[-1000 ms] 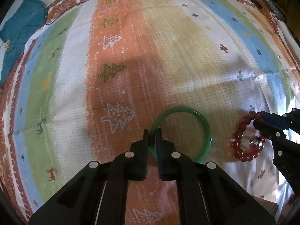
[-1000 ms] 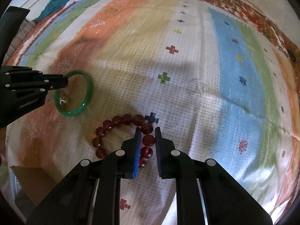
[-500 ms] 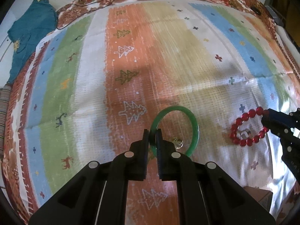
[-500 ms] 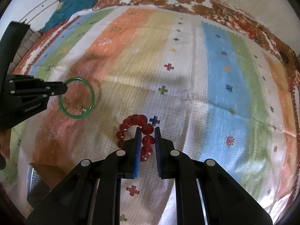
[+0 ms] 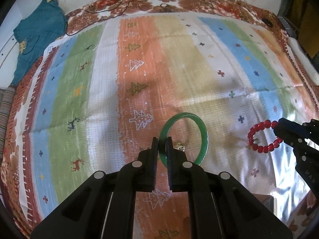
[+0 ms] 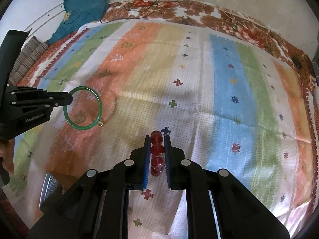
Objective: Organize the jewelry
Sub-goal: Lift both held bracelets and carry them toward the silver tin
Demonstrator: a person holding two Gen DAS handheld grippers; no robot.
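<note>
My left gripper (image 5: 161,142) is shut on the rim of a green bangle (image 5: 203,133), which hangs clear above the striped cloth with a small gold charm (image 5: 179,146) on it. In the right wrist view the same green bangle (image 6: 98,107) juts from the left gripper (image 6: 70,98) at the left edge. My right gripper (image 6: 156,139) is shut on a red bead bracelet (image 6: 157,149), seen edge-on as a column of beads between the blue pads. From the left wrist view the red bead bracelet (image 5: 259,137) shows as a ring held by the right gripper (image 5: 279,128), lifted off the cloth.
A striped, patterned cloth (image 5: 139,69) covers the bed. A teal garment (image 5: 35,31) lies at the far left corner, cables (image 6: 159,4) at the far edge. A cardboard box (image 6: 57,183) sits at the near left of the right wrist view.
Both grippers have risen with their pieces. The green bangle and the red bracelet, which lay on the cloth, now hang above it, and more of the bed shows.
</note>
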